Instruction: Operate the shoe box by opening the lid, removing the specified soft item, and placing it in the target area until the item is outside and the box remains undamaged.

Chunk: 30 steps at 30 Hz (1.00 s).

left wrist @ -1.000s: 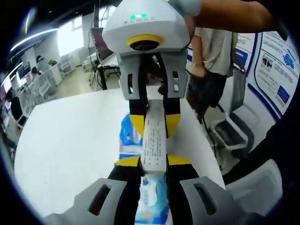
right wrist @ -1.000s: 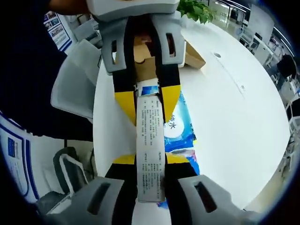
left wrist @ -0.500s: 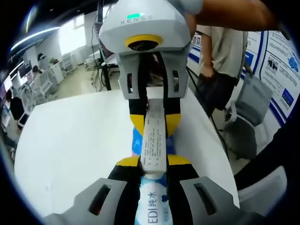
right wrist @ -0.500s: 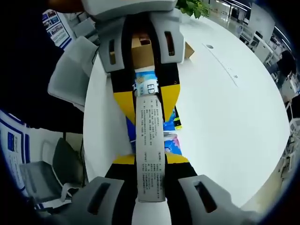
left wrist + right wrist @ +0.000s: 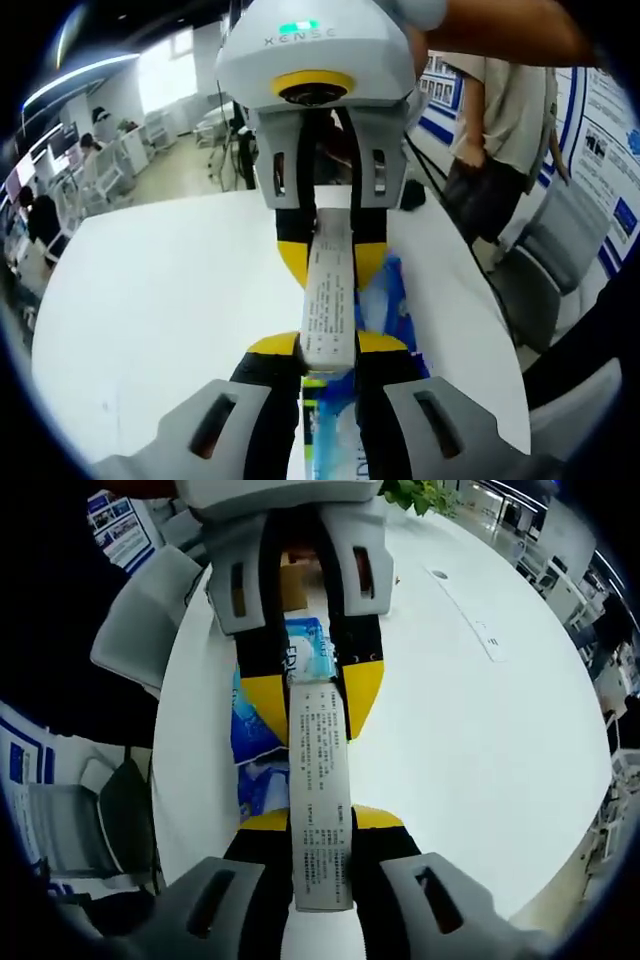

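A soft blue-and-white pack with a white printed edge is stretched between both grippers above the white table. In the left gripper view my left gripper is shut on the near end of that edge. The right gripper comes down from above, shut on the far end. In the right gripper view my right gripper clamps the pack, and the left gripper clamps it further up. The pack's blue body hangs to one side. The brown shoe box stands on the table behind the left gripper, mostly hidden.
A person stands past the table's right edge, near a grey chair. Another chair sits beside the table in the right gripper view. A green plant is at the far end. Posters line the wall.
Both grippers keep their hold on the pack. Its blue body has swung from one side of the white edge to the other. The shoe box looks smaller and further off in the right gripper view.
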{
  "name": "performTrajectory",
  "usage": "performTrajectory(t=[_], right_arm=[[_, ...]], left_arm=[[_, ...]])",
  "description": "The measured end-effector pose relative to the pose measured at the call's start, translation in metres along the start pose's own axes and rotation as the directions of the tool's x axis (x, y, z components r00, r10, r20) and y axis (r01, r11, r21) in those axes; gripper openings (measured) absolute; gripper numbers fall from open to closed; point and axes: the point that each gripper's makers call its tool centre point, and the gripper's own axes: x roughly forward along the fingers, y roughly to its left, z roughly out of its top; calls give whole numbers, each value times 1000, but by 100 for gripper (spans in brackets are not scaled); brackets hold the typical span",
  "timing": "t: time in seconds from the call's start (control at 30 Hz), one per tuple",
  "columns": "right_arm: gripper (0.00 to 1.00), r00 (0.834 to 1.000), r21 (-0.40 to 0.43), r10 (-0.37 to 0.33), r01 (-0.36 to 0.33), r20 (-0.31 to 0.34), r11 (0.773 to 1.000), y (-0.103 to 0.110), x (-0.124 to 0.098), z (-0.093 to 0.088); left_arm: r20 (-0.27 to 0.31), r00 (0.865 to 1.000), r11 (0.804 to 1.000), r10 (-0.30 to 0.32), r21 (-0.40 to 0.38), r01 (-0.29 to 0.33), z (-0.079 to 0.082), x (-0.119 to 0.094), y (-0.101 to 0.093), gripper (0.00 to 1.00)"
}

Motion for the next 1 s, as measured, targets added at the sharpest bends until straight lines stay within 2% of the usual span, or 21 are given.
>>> performTrajectory(t=[0.17, 0.43, 1.0], right_arm=[[19, 1000, -19, -13, 12, -21, 1000, -14, 3, -2], [19, 999, -28, -13, 12, -46, 1000, -24, 14, -10], [19, 997, -42, -16, 12, -77, 999, -35, 45, -30]], left_arm=[[-2, 1000, 1000, 20, -6, -20, -2, 6, 15, 17], [-10, 1000, 999, 26, -19, -26, -11, 20, 27, 17], [-47, 999, 999, 25, -32, -27, -33, 50, 33, 18]])
